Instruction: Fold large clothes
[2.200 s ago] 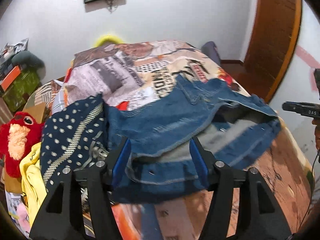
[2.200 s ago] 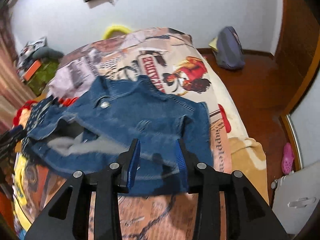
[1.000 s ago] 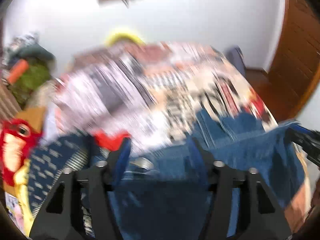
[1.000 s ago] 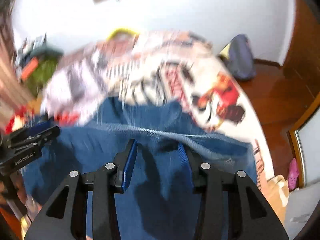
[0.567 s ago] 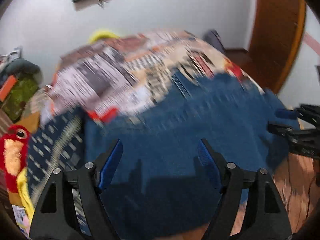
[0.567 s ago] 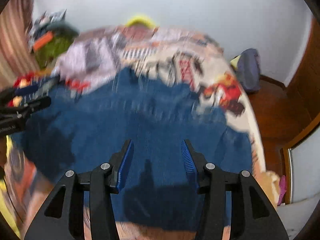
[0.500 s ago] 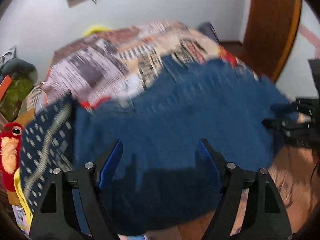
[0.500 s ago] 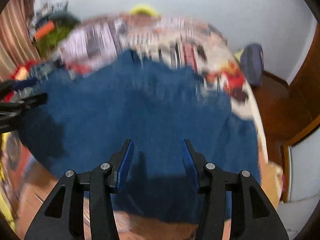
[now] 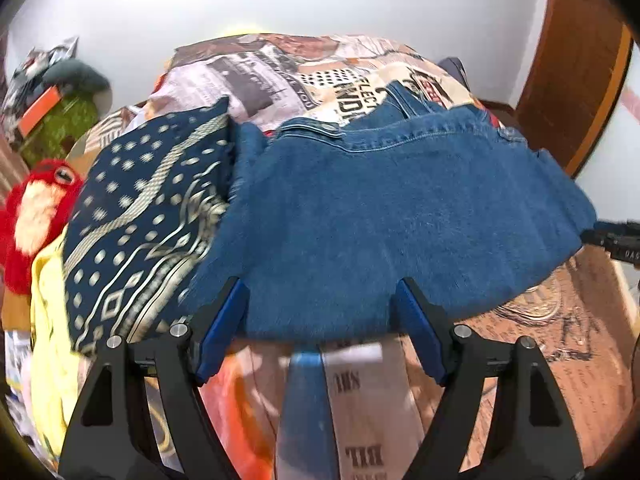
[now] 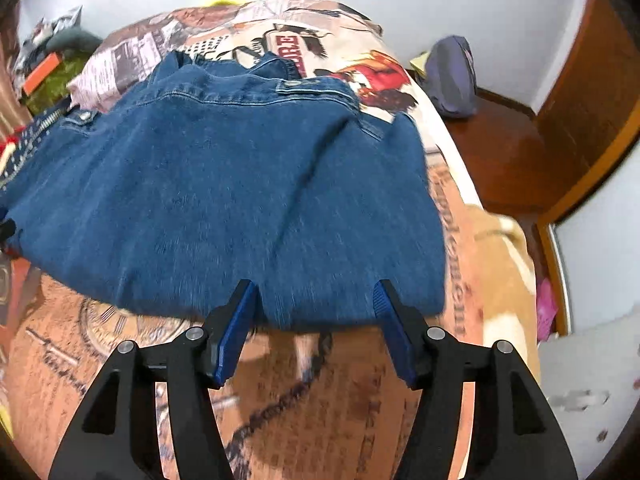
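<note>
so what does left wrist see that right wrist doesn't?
Only the left wrist view: a red plush toy, the full dotted navy cloth and the right gripper's tip at the frame edge. Only the right wrist view: a grey bag on the floor and a pink item. Both: the denim jacket lying on the printed bedspread, each gripper open.

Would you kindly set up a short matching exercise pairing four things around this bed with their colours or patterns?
Things:
1. denim jacket
2. plush toy
3. patterned cloth beside the jacket
4. bag on the floor

Descriptions:
A. red with a pale face
B. greyish purple
C. plain mid blue
D. navy with pale dots and lines

Pairs: 1-C, 2-A, 3-D, 4-B
</note>
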{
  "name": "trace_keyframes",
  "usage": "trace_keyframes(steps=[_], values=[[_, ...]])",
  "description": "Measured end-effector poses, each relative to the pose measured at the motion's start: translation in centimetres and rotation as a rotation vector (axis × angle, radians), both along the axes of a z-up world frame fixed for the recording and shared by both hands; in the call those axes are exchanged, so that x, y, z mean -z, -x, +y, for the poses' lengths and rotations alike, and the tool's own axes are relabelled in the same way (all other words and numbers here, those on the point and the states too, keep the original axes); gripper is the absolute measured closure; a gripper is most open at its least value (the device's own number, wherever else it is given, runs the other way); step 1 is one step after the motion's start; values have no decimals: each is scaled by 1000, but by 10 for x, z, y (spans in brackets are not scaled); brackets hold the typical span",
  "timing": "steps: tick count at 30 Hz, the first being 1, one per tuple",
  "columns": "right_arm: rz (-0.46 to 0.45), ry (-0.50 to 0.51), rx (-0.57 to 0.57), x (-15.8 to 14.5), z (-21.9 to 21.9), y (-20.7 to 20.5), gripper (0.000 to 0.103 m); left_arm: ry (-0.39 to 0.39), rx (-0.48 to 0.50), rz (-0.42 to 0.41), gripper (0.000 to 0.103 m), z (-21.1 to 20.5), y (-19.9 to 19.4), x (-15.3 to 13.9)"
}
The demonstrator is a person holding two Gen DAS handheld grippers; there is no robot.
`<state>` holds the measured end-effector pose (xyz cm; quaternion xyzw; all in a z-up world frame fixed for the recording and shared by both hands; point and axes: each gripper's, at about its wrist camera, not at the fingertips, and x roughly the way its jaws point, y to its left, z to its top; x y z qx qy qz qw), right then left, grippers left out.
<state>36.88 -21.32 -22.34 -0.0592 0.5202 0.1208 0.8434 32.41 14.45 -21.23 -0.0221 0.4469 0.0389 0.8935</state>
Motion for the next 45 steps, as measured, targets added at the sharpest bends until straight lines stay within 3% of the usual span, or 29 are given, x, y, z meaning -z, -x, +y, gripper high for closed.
trace_keyframes(steps=[3, 6, 11, 17, 22, 24, 28, 30, 33, 36, 38, 41, 43, 45], values=[[-19, 10, 26, -9, -5, 11, 46, 0, -68, -22, 26, 8, 15, -9], [-44, -4, 33, -20, -9, 20, 46, 59, -97, -52, 25, 18, 31, -14], [-75, -40, 28, -34, -9, 29, 46, 330, -122, 11, 24, 31, 38, 9], [-80, -63, 18, -34, -4, 32, 46, 504, -95, 46, 24, 17, 16, 35], [-61, -62, 10, -26, 1, 29, 46, 662, -173, 68, 25, 24, -17, 60], [-53, -60, 14, -24, 1, 30, 46, 702, -203, 89, 30, 24, -32, 66], [-33, -78, 26, -18, 2, 26, 46, 644, -237, 90, 30, 12, -51, 54], [-29, -81, 28, -16, 3, 26, 46, 632, -225, 52, 31, 8, -48, 40], [-25, -81, 25, -13, 4, 25, 46, 649, -194, -28, 41, 6, -38, 15], [-20, -79, 26, -11, 6, 24, 46, 590, -172, -79, 42, 3, -34, -2], [-16, -85, 27, -10, 8, 24, 46, 552, -181, -68, 42, 4, -41, 0], [-10, -98, 28, -9, 10, 26, 46, 513, -283, -6, 42, 16, -64, 23], [-8, -99, 19, -10, 12, 29, 46, 544, -326, 3, 54, 26, -66, 35], [-11, -90, 11, -12, 15, 32, 46, 525, -329, 22, 63, 27, -70, 37]])
